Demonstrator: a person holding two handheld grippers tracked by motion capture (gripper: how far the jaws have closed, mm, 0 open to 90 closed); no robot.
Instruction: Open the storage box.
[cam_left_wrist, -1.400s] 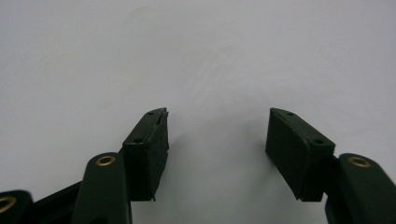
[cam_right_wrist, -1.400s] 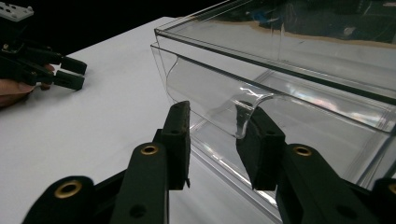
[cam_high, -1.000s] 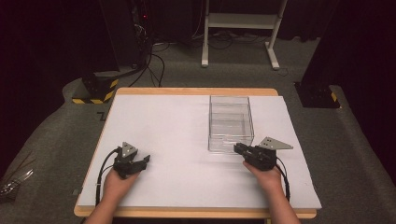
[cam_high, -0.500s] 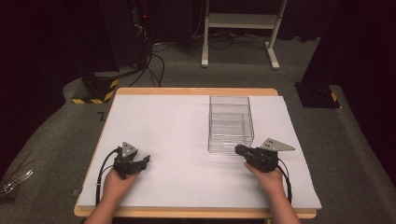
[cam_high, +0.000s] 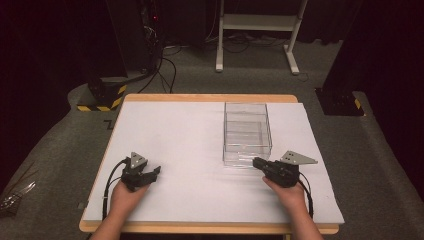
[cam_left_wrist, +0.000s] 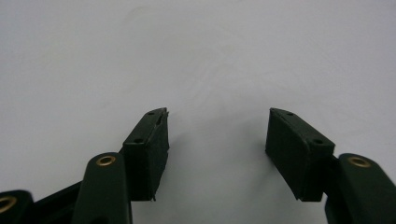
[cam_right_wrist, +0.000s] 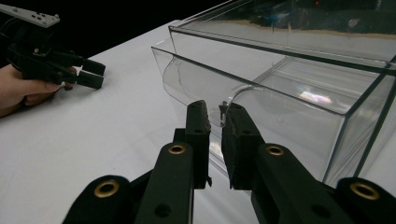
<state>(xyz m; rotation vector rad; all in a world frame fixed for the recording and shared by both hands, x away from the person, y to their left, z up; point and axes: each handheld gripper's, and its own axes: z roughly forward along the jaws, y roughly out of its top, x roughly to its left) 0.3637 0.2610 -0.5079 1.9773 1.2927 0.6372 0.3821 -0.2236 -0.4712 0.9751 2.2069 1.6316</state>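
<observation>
Your right gripper (cam_right_wrist: 214, 122) has just been closing; jaws now clamp the clear bin's (cam_high: 247, 131) near wall at its scooped lip. Left gripper (cam_left_wrist: 215, 135): jaws apart on bare white tabletop (cam_high: 185, 145), w/ free room all round, well apart from bin.

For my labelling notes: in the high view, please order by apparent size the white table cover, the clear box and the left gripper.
1. White table cover, the largest by far.
2. Clear box.
3. Left gripper, the smallest, though it lies nearer the camera than the box.

left gripper (cam_left_wrist: 217, 133), jaws apart, over bare white table (cam_left_wrist: 196, 51)
</observation>
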